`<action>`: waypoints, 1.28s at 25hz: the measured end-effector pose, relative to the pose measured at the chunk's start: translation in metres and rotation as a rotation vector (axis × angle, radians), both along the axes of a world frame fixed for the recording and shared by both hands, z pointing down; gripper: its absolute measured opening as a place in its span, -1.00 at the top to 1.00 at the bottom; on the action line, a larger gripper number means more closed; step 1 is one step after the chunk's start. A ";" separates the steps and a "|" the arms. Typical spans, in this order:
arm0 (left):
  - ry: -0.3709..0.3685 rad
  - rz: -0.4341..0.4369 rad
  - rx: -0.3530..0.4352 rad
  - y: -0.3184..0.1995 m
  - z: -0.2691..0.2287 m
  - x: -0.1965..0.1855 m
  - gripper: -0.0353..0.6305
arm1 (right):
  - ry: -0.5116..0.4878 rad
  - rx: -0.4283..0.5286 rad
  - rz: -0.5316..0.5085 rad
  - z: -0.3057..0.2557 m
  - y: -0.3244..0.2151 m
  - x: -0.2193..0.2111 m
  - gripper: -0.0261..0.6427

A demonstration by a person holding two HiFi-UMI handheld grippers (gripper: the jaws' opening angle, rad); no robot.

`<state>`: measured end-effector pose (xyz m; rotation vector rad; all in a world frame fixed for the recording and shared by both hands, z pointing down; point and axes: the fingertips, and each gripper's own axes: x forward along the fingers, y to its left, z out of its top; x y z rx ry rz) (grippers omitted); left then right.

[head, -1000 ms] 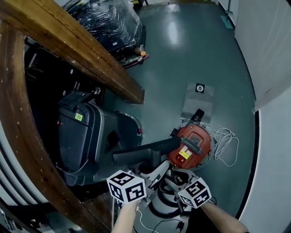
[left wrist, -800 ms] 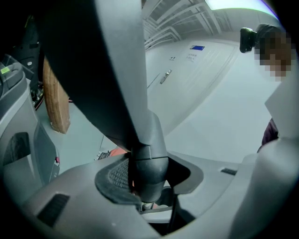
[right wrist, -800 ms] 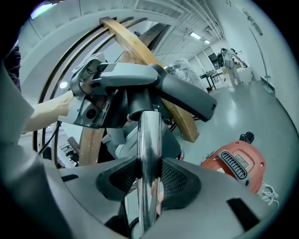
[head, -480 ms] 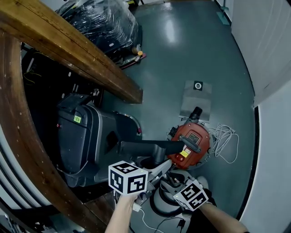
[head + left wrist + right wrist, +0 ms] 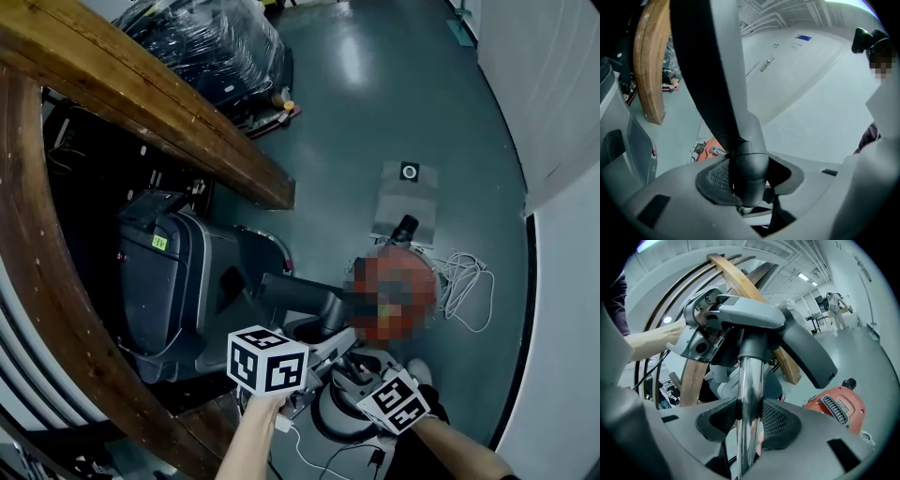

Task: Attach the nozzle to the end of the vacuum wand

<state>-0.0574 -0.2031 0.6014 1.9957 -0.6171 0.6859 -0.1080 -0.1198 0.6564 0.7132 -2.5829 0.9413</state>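
The dark grey nozzle [image 5: 302, 295] hangs over the floor in the head view, its neck [image 5: 746, 171] pinched between the pads of my left gripper [image 5: 745, 183], which is shut on it. In the right gripper view, the chrome wand [image 5: 750, 390] runs upright between the pads of my right gripper [image 5: 750, 417], shut on it. The wand's top end goes into the nozzle's neck [image 5: 752, 345], where my left gripper [image 5: 705, 336] grips; how deep it sits is hidden. Both grippers [image 5: 323, 352] [image 5: 354, 377] meet at the bottom of the head view.
The red vacuum canister [image 5: 838, 405] stands on the grey floor just beyond the nozzle, with a white cable [image 5: 469, 286] and a flat grey bag [image 5: 406, 204] beside it. Curved wooden beams [image 5: 150, 89] and a dark grey case [image 5: 159, 281] crowd the left. A grey hose [image 5: 333, 424] coils below.
The nozzle has swung: its left end rose and moved right, so it now lies slanted. My left gripper turned with it. My right gripper and the wand stayed about where they were.
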 end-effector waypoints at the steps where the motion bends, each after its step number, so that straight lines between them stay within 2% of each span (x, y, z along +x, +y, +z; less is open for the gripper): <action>1: -0.017 0.004 0.037 0.001 0.000 0.001 0.39 | 0.001 -0.007 0.002 0.001 -0.001 0.001 0.45; 3: -0.056 0.019 0.103 0.004 0.001 0.002 0.39 | 0.004 -0.016 -0.005 0.003 0.000 0.001 0.45; 4: -0.060 0.016 0.109 0.005 0.003 0.003 0.39 | 0.006 -0.017 -0.010 0.004 0.001 0.001 0.45; 8: -0.014 0.003 0.010 0.006 0.013 0.005 0.39 | 0.021 -0.014 -0.004 0.009 0.003 0.004 0.44; 10: -0.026 0.015 -0.009 0.005 0.017 0.006 0.39 | 0.033 -0.019 -0.008 0.012 0.002 0.005 0.44; 16: -0.086 -0.001 0.132 0.003 0.024 0.010 0.40 | 0.039 -0.069 -0.001 0.022 -0.001 0.008 0.45; 20: -0.022 -0.064 0.167 0.000 0.029 0.008 0.39 | 0.028 -0.093 0.000 0.027 -0.003 0.007 0.44; 22: -0.021 -0.092 0.210 -0.001 0.029 0.004 0.38 | 0.025 -0.099 -0.003 0.030 -0.007 0.006 0.44; 26: -0.036 -0.120 0.277 -0.004 0.027 -0.001 0.22 | 0.024 -0.102 -0.005 0.035 -0.017 0.007 0.44; 32: 0.035 -0.271 0.358 -0.003 0.008 -0.024 0.20 | 0.048 -0.142 0.037 0.058 -0.040 0.020 0.44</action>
